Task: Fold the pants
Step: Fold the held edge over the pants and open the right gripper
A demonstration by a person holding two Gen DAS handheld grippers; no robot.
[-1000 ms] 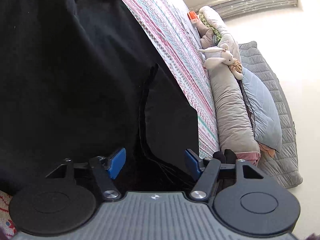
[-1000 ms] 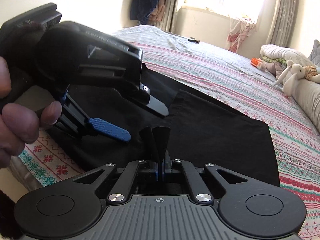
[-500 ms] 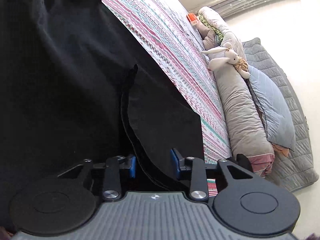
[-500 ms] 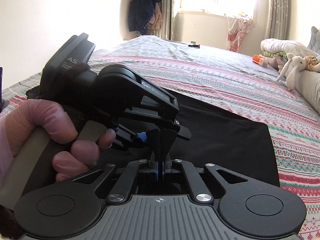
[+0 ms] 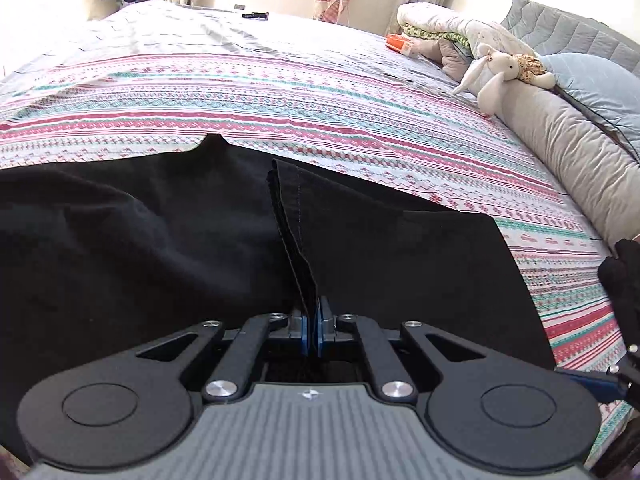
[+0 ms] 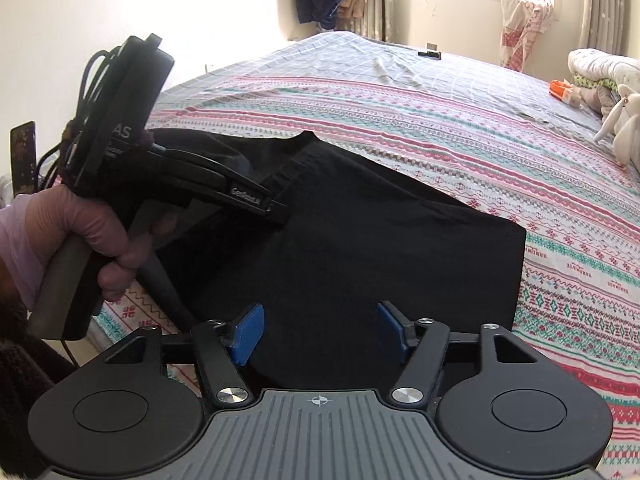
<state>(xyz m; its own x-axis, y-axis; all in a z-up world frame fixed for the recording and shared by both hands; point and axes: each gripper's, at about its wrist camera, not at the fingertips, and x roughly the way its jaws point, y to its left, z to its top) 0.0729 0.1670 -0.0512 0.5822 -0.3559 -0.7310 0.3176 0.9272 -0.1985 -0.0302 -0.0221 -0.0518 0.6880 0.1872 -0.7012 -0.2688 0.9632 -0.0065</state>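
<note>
the left hand-held gripper pinches a raised fold of the black pants at frame centre. the right hand-held gripper, fingers spread, hovers over the pants on the striped bed.

Black claw, blue pads, silver screws, pink-gloved hand

Pants on bed
</note>
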